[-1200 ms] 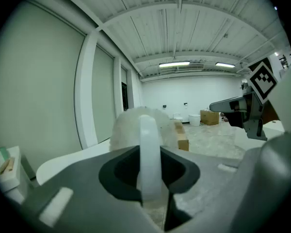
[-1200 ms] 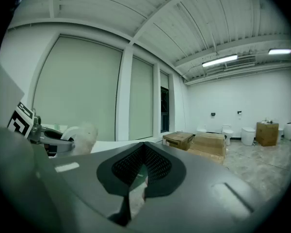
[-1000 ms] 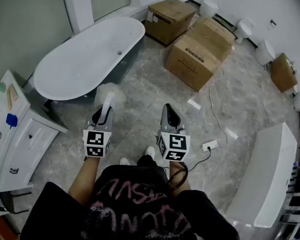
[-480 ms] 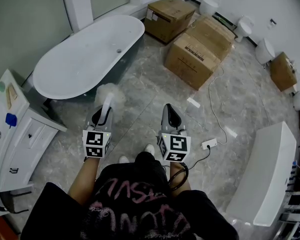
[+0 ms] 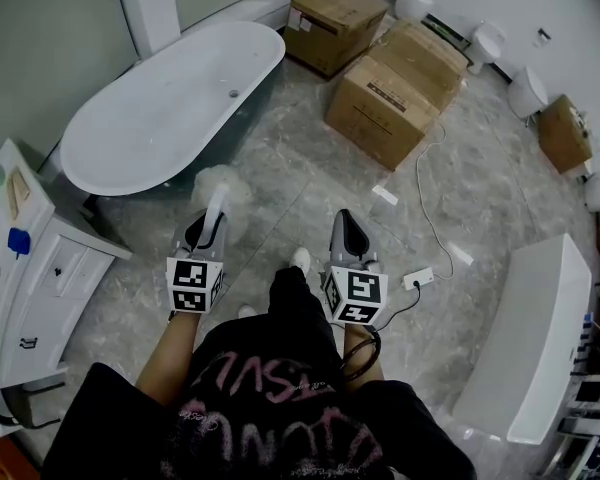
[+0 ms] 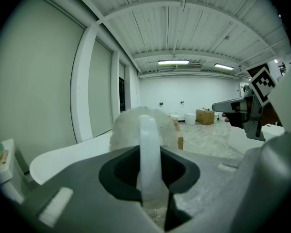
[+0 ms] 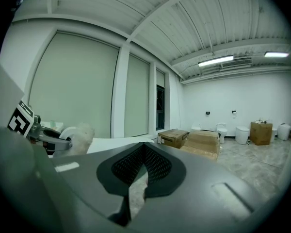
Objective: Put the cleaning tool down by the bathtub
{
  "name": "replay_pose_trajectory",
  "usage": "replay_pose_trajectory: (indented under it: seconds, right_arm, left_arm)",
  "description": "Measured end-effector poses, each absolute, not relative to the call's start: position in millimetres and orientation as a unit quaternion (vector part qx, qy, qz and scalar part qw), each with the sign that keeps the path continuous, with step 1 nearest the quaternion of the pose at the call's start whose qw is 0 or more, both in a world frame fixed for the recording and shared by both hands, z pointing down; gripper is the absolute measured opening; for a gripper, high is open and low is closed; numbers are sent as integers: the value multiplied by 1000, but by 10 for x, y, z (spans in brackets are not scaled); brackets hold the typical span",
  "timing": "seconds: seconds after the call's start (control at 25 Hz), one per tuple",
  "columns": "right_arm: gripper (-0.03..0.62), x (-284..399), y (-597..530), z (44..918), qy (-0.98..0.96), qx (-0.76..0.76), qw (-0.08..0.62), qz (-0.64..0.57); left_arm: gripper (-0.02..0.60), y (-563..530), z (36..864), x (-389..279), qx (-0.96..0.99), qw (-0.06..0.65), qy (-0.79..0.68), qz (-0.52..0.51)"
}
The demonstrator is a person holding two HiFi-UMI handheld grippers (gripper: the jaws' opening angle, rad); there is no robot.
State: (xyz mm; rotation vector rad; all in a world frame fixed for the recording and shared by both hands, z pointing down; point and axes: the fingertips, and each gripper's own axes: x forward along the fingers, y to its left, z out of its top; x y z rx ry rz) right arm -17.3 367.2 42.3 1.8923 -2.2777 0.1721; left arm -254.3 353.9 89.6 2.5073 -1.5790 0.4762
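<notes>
Cleaning tool (image 5: pixel 218 190) pinched in the left gripper (image 5: pixel 208 230), just short of the bathtub (image 5: pixel 90 138).
Handle (image 5: pixel 215 211) runs straight out from the jaws, fluffy head (image 5: pixel 220 180) aimed at the tub's side; only the drain (image 5: pixel 233 93) shows in the tub. Right gripper (image 5: pixel 347 230) has its jaws pressed together.

We cannot see the lower end of the handle of the tool (image 6: pixel 149 142), which sinks between the closed jaws of the left gripper (image 6: pixel 149 174), and that handle covers the middle of the fluffy head, while the gripper's body hides the near side of the bathtub (image 6: pixel 68 154). In the head view the cabinet (image 5: pixel 25 268) runs off the left edge, and the person's body covers the floor beneath it and most of one shoe (image 5: pixel 246 311). The labels on the boxes (image 5: pixel 380 103) and the small things (image 5: pixel 18 240) on the cabinet top are too small for us to read or name.
</notes>
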Motion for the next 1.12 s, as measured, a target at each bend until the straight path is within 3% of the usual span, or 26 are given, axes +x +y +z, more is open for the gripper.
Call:
replay_pose_trajectory:
  seconds: [0.48,1.12]
  right_arm:
    - [17,-112,3029,494,-774,626,75,56]
    - [20,130,1902,987,-788,597,111,102]
  left_arm:
    - [86,2931,1009,-2353,838,63,-514,175]
    - [86,1979,1411,-2089,824,98,-513,218]
